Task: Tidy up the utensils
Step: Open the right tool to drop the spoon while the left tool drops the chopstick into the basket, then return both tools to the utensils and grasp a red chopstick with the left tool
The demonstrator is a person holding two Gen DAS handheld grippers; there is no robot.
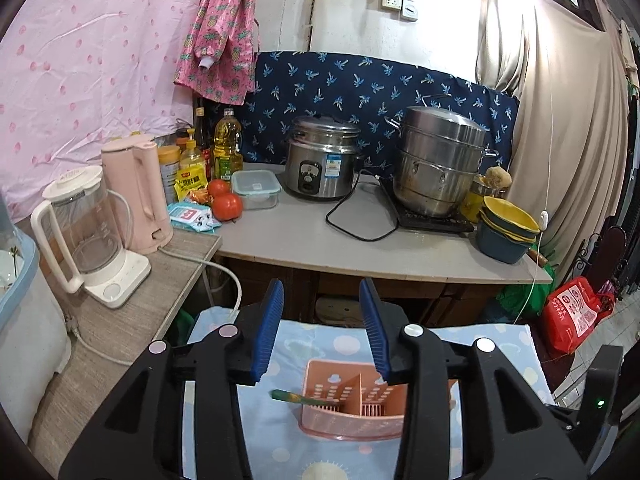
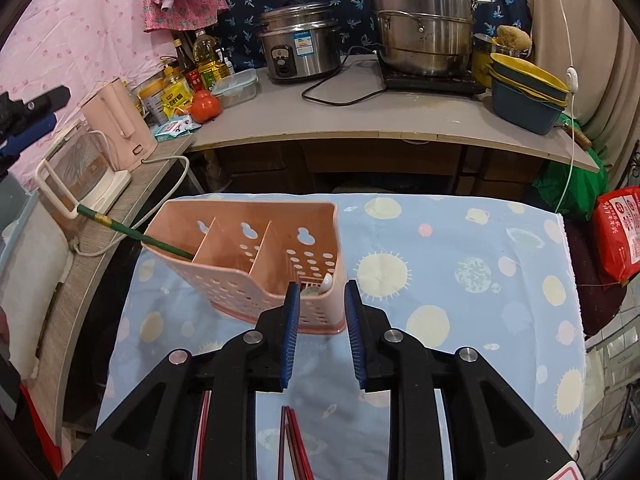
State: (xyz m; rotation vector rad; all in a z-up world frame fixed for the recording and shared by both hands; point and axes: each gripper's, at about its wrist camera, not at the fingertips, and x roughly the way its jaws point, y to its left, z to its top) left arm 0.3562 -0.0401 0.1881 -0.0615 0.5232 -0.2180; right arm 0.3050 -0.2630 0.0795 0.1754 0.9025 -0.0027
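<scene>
Red chopsticks (image 2: pixel 294 440) lie before the pink caddy (image 2: pixel 256 264).

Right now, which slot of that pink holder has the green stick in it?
The end compartment on the left in the right wrist view: the green stick leans out of the pink holder there. The middle compartment looks empty.

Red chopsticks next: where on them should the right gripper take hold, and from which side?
Probably at their far ends, from above. The red chopsticks lie flat on the blue cloth under the right gripper, running toward the camera; their near ends are hidden, so pinch across both sticks.
</scene>
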